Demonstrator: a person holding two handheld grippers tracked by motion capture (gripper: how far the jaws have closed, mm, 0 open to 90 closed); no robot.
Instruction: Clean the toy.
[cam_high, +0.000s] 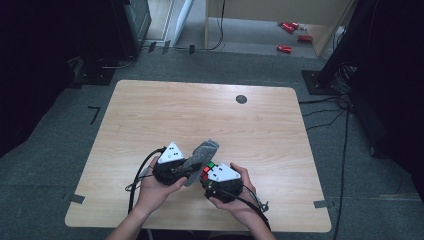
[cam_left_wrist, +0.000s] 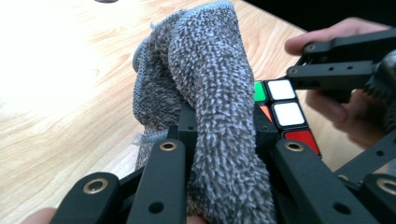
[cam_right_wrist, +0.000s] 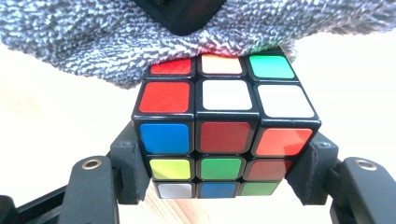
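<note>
Near the tabletop's (cam_high: 150, 115) front edge: right gripper (cam_high: 220, 181) clamping rigid, slick Rubik's cube (cam_right_wrist: 224, 126) by opposite sides, left gripper (cam_high: 170, 170) pinching soft, limp grey cloth (cam_left_wrist: 210, 93) mid-fold.

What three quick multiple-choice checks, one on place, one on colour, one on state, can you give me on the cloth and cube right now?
1. Where is the grey cloth relative to the puzzle cube?
A. Lying flat at the table's far edge
B. Draped against the cube's top face
C. Folded under the cube

2. What colour is the centre sticker of the cube's top face in the right gripper view?
A. White
B. Yellow
C. Blue

3. How do the right tongs stand?
A. Wide open, holding nothing
B. Shut on the cloth
C. Shut on the cube

Answers:
1 B, the cloth hangs over the top row of stickers in the right gripper view.
2 A, the middle tile of the upper face is white.
3 C, both jaws press the cube's sides, while the left tongs clamp the cloth.
</note>
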